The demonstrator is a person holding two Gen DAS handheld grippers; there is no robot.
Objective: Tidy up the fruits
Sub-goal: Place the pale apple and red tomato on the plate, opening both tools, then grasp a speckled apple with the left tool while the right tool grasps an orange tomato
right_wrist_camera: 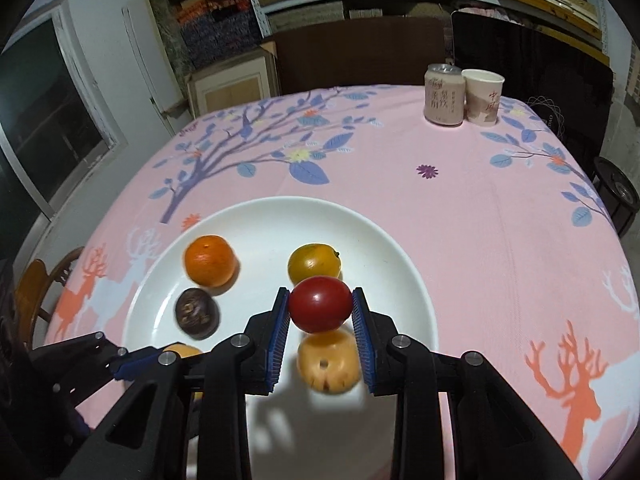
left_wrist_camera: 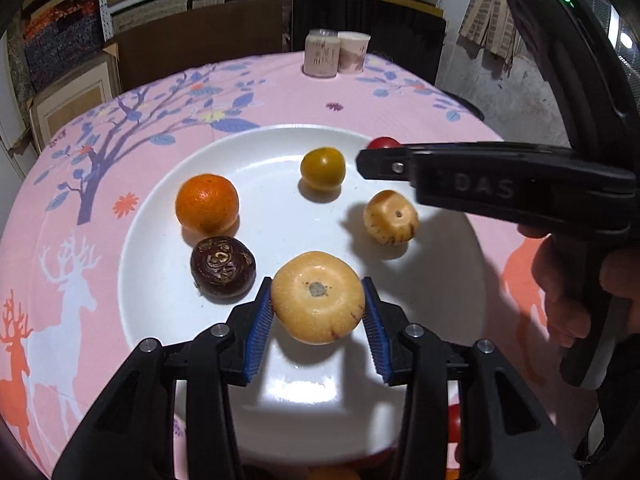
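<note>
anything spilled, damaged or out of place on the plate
Nothing stands out. The plate sits flat with its fruits intact and apart; the can and cup stand upright at the table's far edge, with nothing spilled.

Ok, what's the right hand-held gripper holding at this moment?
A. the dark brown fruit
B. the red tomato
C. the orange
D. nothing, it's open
B: in the right wrist view the right hand-held gripper has its blue pads pressed on both sides of the red tomato, held above the white plate, while the orange and dark brown fruit lie on it.
</note>
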